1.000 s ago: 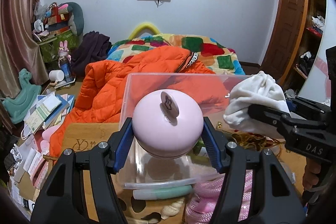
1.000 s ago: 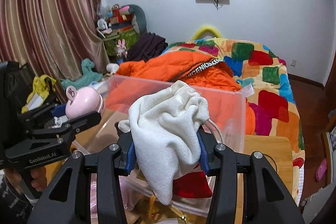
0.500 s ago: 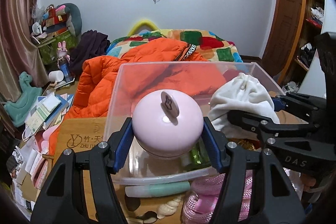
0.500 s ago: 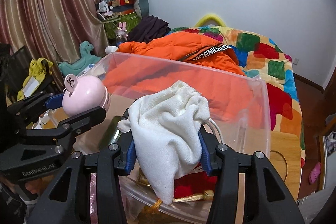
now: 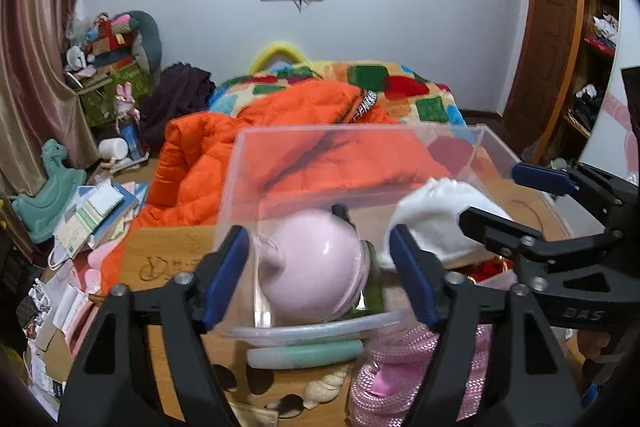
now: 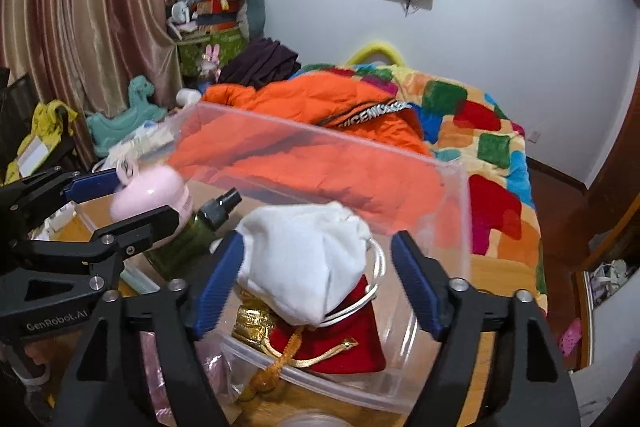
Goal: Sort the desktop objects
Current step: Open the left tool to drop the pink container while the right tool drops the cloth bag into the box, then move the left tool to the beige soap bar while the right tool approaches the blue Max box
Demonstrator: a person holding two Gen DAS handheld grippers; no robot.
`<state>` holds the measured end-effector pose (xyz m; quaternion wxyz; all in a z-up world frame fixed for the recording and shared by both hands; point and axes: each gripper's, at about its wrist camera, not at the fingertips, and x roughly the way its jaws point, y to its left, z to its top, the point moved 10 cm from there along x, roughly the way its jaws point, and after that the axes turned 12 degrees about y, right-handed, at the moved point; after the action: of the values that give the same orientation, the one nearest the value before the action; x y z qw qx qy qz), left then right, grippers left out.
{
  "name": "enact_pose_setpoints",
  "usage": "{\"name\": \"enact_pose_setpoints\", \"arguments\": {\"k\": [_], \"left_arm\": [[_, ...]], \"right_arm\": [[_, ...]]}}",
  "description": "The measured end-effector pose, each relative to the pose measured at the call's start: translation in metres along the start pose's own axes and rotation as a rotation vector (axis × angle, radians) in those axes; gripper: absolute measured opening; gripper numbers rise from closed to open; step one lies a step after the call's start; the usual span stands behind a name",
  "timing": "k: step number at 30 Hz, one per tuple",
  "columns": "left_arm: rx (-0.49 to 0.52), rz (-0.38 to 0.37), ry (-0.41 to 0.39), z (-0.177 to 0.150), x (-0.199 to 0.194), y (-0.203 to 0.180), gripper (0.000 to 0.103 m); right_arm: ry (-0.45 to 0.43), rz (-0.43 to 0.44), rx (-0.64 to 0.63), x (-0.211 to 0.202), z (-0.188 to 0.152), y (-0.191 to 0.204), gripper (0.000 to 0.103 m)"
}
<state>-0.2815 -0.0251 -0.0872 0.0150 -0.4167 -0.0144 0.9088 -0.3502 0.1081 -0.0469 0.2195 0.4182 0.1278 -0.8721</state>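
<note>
A clear plastic bin (image 5: 320,329) (image 6: 464,211) stands on the wooden desk. My left gripper (image 5: 320,267) is open over its near edge; the round pink object (image 5: 312,267) (image 6: 148,195) lies tilted inside the bin, free of the pads, against a green spray bottle (image 6: 192,235). My right gripper (image 6: 316,279) is open too; the white cloth pouch (image 6: 308,259) (image 5: 436,223) rests in the bin on a red drawstring bag (image 6: 344,343) and a gold one (image 6: 256,323). Each gripper shows in the other's view, the right one (image 5: 532,207) and the left one (image 6: 100,199).
On the desk in front of the bin lie a mint tube (image 5: 304,351), a seashell (image 5: 324,385) and a pink rope coil (image 5: 396,367). Behind are a bed with an orange jacket (image 5: 280,147), floor clutter at the left (image 5: 92,215) and a wardrobe at the right (image 5: 560,67).
Both grippers have opened. The pink object dropped from the left jaws and tipped over in the bin. The white pouch dropped from the right jaws onto the bags.
</note>
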Motion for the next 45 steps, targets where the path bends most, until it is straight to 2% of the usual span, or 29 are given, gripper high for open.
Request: {"name": "enact_pose_setpoints", "arguments": {"k": [3, 10, 14, 17, 19, 24, 32, 40, 45], "left_arm": [[-0.012, -0.021, -0.01, 0.003, -0.007, 0.003, 0.076], [-0.007, -0.01, -0.055, 0.006, -0.032, 0.003, 0.077], [-0.002, 0.009, -0.091, 0.003, -0.05, 0.003, 0.083], [0.004, 0.046, -0.126, 0.0, -0.065, 0.005, 0.092], [0.009, 0.075, -0.153, -0.002, -0.076, 0.009, 0.093], [-0.002, 0.098, -0.174, -0.011, -0.093, 0.023, 0.093], [-0.055, 0.1, -0.159, -0.036, -0.108, 0.049, 0.094], [-0.051, 0.123, -0.107, -0.074, -0.097, 0.056, 0.094], [-0.045, 0.126, -0.051, -0.098, -0.08, 0.059, 0.094]], "right_arm": [[-0.022, -0.009, 0.006, -0.013, 0.003, -0.002, 0.081], [-0.057, -0.013, 0.03, -0.039, -0.003, -0.004, 0.085], [-0.083, -0.028, 0.046, -0.055, -0.009, -0.006, 0.088], [-0.103, -0.053, 0.044, -0.068, -0.015, -0.007, 0.088], [-0.122, -0.064, 0.042, -0.079, -0.019, -0.006, 0.089], [-0.189, -0.077, 0.066, -0.109, -0.029, -0.011, 0.102], [-0.206, -0.084, 0.127, -0.126, -0.053, -0.022, 0.102], [-0.142, -0.191, 0.125, -0.113, -0.096, -0.03, 0.102], [-0.091, -0.205, 0.151, -0.099, -0.125, -0.036, 0.102]]}}
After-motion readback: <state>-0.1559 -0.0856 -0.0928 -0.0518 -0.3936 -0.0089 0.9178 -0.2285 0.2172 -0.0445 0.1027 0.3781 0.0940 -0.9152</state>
